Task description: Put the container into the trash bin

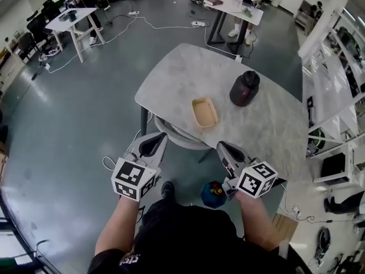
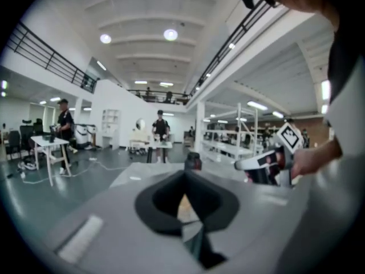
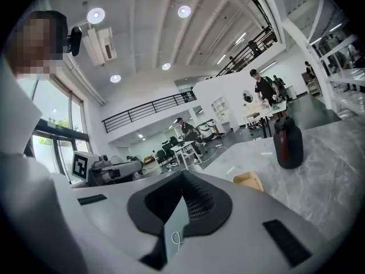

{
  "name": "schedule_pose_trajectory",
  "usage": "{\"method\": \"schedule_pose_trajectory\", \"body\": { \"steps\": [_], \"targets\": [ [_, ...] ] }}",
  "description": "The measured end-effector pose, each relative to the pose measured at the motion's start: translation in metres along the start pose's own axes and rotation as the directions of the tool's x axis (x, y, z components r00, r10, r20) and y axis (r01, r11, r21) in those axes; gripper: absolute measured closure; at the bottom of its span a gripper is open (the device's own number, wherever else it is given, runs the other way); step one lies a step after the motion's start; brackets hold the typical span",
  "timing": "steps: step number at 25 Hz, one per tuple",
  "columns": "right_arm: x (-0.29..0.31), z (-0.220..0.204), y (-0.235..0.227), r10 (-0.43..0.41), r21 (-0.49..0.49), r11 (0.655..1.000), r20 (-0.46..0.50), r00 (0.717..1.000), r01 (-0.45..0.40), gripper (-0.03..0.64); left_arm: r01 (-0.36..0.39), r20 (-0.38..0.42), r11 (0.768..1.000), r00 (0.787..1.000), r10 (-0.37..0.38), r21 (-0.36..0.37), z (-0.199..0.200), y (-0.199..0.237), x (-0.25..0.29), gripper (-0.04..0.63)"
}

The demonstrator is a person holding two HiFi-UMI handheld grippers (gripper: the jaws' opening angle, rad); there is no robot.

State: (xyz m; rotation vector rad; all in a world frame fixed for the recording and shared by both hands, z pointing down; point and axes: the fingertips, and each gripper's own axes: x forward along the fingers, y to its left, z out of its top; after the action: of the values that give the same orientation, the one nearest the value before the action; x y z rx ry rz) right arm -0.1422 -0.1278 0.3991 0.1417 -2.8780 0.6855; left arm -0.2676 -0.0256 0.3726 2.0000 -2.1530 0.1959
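Container (image 1: pixel 205 112): tan, shallow, rectangular, apparently empty, lying open side up on the table (image 1: pixel 171 73) close to its near edge. Long axis runs roughly from near edge toward far edge, slightly slanted. Dark jar (image 1: pixel 244 88) stands apart from it, further in and toward the right edge.

Left claw (image 1: pixel 153 145): jaws fully together, nothing in them. Right claw (image 1: pixel 229 151): jaws likewise together and empty. Both are held off the table's near edge, short of the top, pointing toward it.

Key relation: container lies ahead of and between the two claws, somewhat closer to the right one. The right gripper view has it just right of the jaw tips. Short end faces the claws, so a grip on the near rim looks the likely approach.

Unclear: no trash bin plainly identified. Blue round thing (image 1: pixel 214 194) on the floor by the person's feet is partly covered by the right gripper; can't tell what it is. Pale rounded shape (image 1: pixel 174 135) under the table's near edge is cut off by the top.
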Motion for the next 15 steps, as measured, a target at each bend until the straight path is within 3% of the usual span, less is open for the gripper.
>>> {"method": "schedule_pose_trajectory", "body": {
  "steps": [6,10,15],
  "targets": [
    [0.038,0.011,-0.002,-0.068,-0.004,0.998,-0.005,0.998,0.068,0.624,0.136,-0.015,0.99,0.99,-0.137,-0.044,0.002,0.035,0.05,0.582],
    [0.012,0.01,-0.027,-0.146,0.007,0.989,0.012,0.989,0.146,0.624,0.22,-0.054,0.974,0.973,-0.223,-0.047,-0.005,0.012,0.083,0.551],
    [-0.04,-0.001,-0.057,-0.241,0.023,0.971,0.05,0.969,0.24,0.624,0.255,-0.098,0.966,0.961,-0.258,-0.04,-0.017,-0.018,0.115,0.492]
  ]
}}
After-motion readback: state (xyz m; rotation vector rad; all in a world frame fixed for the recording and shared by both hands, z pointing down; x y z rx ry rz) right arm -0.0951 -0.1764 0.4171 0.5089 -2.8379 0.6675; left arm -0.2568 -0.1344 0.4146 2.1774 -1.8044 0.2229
